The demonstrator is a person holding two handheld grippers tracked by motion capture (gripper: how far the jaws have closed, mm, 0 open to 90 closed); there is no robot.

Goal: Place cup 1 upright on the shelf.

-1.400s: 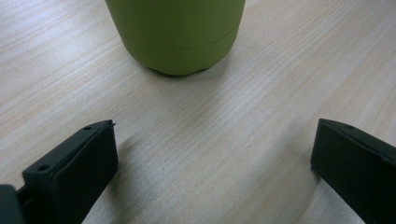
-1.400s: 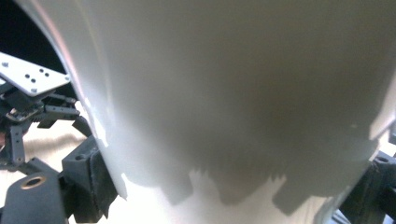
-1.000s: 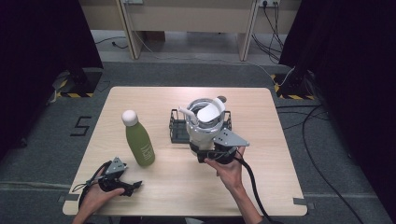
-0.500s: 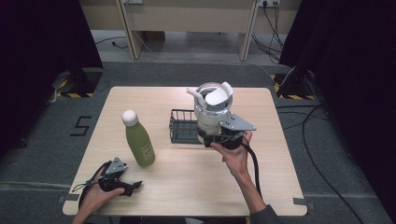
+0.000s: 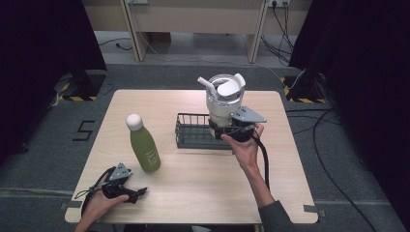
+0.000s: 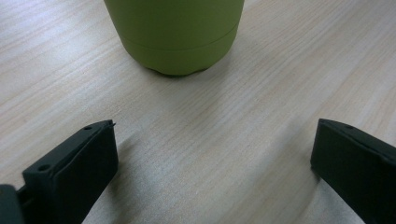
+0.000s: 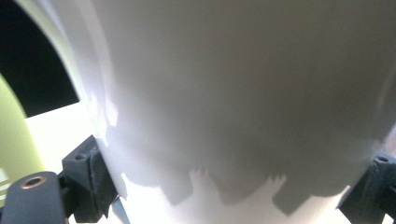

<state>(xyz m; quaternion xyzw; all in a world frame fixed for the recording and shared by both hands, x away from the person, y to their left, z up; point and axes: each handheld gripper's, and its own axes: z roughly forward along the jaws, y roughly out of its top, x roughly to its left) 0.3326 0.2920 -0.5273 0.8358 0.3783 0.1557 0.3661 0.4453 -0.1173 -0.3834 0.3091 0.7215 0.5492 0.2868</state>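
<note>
The white tumbler [image 5: 223,100], with its straw and flip lid, sits clamped in the right claw [image 5: 231,126], whose jaws press on either side of its lower wall in the right gripper view [image 7: 243,93]; it is held upright, lifted off the surface [image 5: 193,179] and above the right end of the black wire basket [image 5: 193,131] that lies just below and to the claw's left. By my reading the pick-up is done and the carry is under way; setting the tumbler down somewhere is what remains, and where it is bound cannot be told. Against the frame half a second back, the tumbler and right claw have moved slightly farther from the person and to the right, clearing the basket more. The left claw [image 5: 126,189] rests on the surface with jaws wide apart and empty, the green bottle [image 5: 143,144] standing just ahead of it, both unchanged.
</note>
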